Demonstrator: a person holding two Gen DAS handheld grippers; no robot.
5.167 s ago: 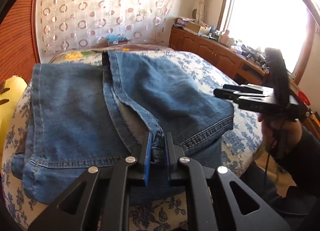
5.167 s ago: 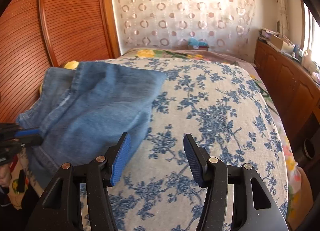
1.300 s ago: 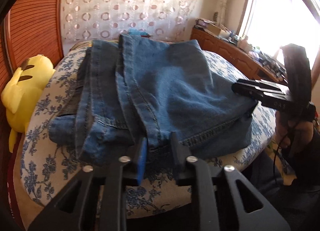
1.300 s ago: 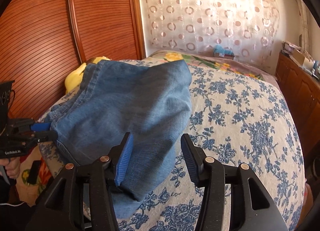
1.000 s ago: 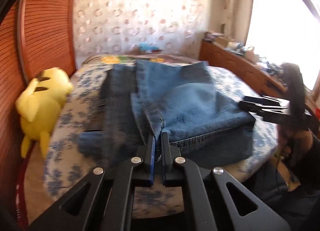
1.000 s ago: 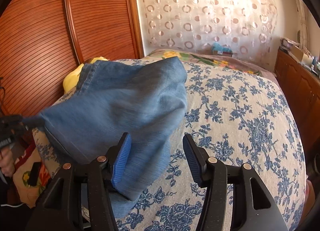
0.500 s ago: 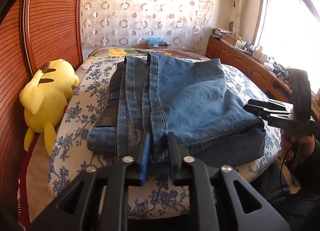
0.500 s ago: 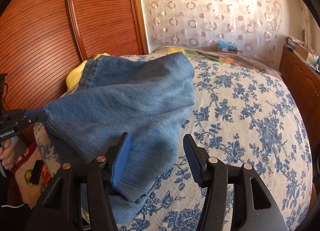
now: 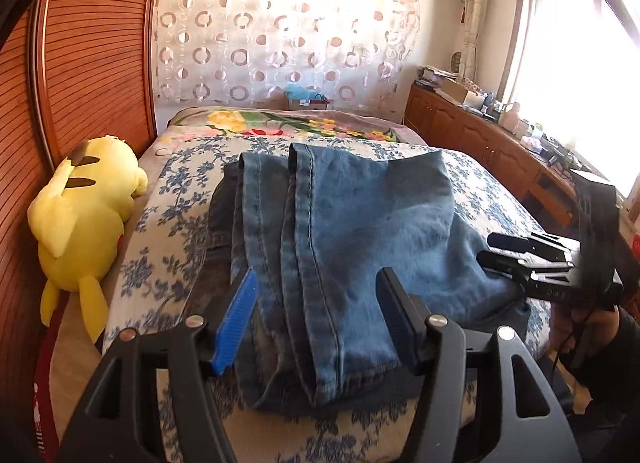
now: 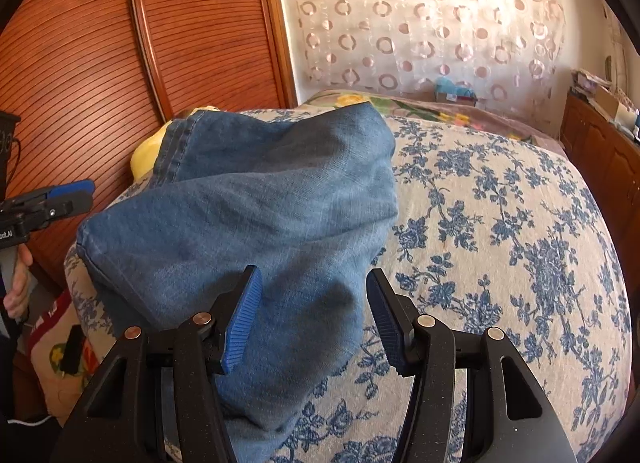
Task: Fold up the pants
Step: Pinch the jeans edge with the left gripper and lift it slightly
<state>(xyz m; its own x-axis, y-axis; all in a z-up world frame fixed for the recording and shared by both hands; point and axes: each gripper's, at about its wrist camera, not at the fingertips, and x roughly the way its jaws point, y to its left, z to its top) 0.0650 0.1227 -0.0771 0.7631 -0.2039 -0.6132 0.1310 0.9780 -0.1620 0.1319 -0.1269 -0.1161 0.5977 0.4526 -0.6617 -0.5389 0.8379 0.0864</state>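
Since half a second ago my left gripper [image 9: 316, 319] has let go: its jaws have just been opening and now stand apart on either side of the jeans' near hem, the blue pad [image 9: 235, 321] at about 9 o'clock of the cloth and the black finger at 3 o'clock, neither pressing on the denim that lies between them. Earlier those jaws were pinched on that hem. I see the jeans [image 9: 344, 231] folded into a thick stack on the flowered bedspread [image 9: 176, 223], legs doubled lengthwise, with 2 stitched seams running from the near edge toward 12 o'clock and a darker layer showing at the left side of the stack. From the left wrist view the yellow plush toy [image 9: 80, 223] lies at 9 o'clock of the jeans, against the ribbed wooden panel [image 9: 92, 63], apart from the denim. My right gripper [image 10: 314, 319] shows in its own view with jaws about half spread, hanging over the folded corner of the jeans [image 10: 248, 223]; the cloth passes under and between the pads, but I cannot see either pad clamping it. In the left view that right gripper [image 9: 496, 249] sits at 3 o'clock of the stack, its tips at the denim's right edge. In the right view the left gripper [image 10: 68, 195] is at 9 o'clock, clear of the cloth.
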